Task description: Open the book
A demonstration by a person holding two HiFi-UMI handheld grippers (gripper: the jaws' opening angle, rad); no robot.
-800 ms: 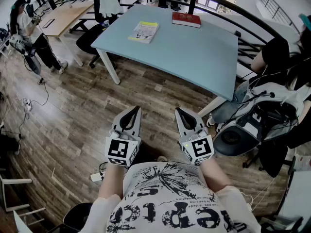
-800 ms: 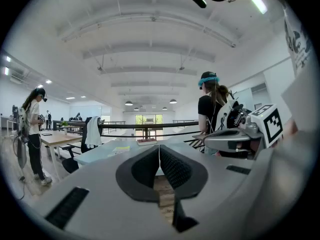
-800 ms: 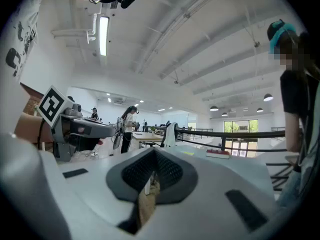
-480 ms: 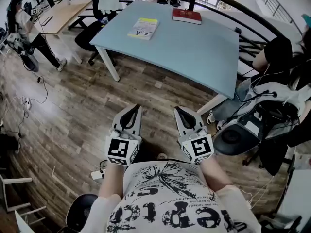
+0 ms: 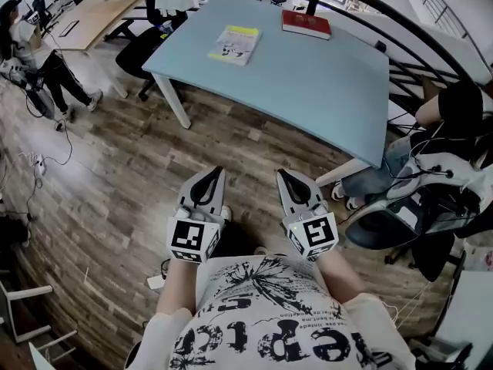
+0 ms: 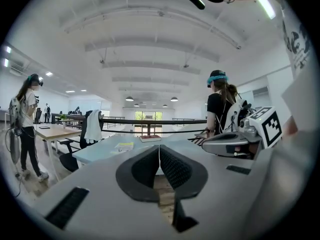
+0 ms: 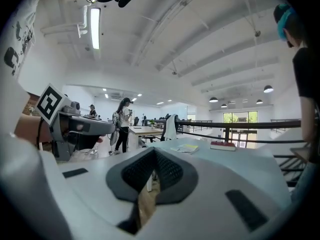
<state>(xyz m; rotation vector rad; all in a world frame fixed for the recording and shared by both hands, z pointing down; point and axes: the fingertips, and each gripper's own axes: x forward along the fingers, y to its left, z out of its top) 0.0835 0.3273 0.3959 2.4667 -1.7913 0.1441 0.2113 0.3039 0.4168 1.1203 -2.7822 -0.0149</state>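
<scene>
From the head view, the left tool (image 5: 215,175) and the right tool (image 5: 284,175) are held side by side just in front of the person's printed shirt (image 5: 266,314), over the wooden floor (image 5: 115,168). Each has its jaws pressed together with nothing between them. Both point toward a light blue table (image 5: 308,79) that stands well apart from them. A yellow-and-white book (image 5: 235,44) lies closed and flat on the far left part of the table. A red book (image 5: 306,24) lies closed at the far edge, near a dark railing (image 5: 377,2). A person (image 5: 35,48) stands at the far left, and another (image 5: 454,106) sits at the right beside the table.

In the left gripper view, the left tool (image 6: 159,148) shows its ribbed pads meeting along a thin line, pinching nothing. Beyond it the table (image 6: 100,153) carries the yellow-and-white book (image 6: 124,145) and, farther back, the red book (image 6: 150,138). The right tool (image 6: 227,143) shows at the right edge.

In the right gripper view, the right tool (image 7: 154,151) has its jaws closed at the tips and holds nothing. The yellow-and-white book (image 7: 185,147) and the red book (image 7: 223,145) lie ahead on the table (image 7: 235,159), apart from each other. The left tool (image 7: 82,126) shows at the left.
</scene>
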